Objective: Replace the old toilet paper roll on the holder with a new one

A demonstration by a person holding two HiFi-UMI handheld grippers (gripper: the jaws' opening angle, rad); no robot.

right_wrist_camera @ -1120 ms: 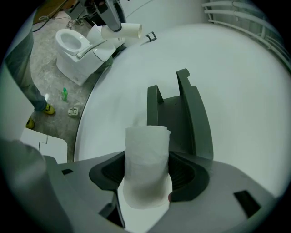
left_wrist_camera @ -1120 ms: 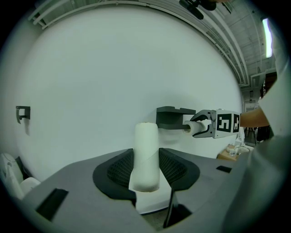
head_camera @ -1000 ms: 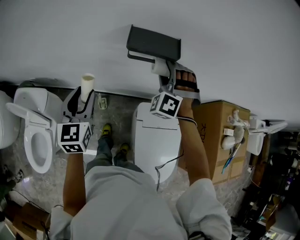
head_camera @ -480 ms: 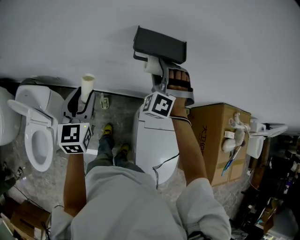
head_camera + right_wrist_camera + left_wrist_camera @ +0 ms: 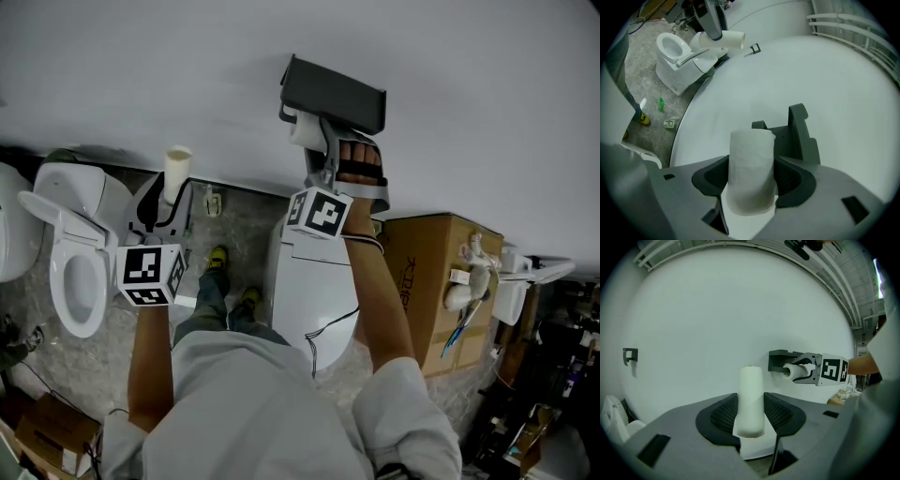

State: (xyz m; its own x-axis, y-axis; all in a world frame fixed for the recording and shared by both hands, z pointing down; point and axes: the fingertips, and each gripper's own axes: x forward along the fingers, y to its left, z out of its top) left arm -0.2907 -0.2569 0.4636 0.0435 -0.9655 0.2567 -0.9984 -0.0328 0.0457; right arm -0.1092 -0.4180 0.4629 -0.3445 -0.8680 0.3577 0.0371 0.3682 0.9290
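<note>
The new toilet paper roll (image 5: 302,129) sits just under the cover of the wall holder (image 5: 333,92), clamped by the raised right hand-held gripper (image 5: 751,180). The lower left hand-held gripper (image 5: 751,414) clamps a bare cardboard tube (image 5: 751,394) upright.

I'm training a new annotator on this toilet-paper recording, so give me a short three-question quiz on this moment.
1. True or false: the left gripper is shut on a thin roll.
2. What does the right gripper grip? A a fuller roll; B a brush; C nothing.
3. Fill in: that fuller roll is close to the dark wall ___.
Key: 1 true; 2 A; 3 holder.
</note>
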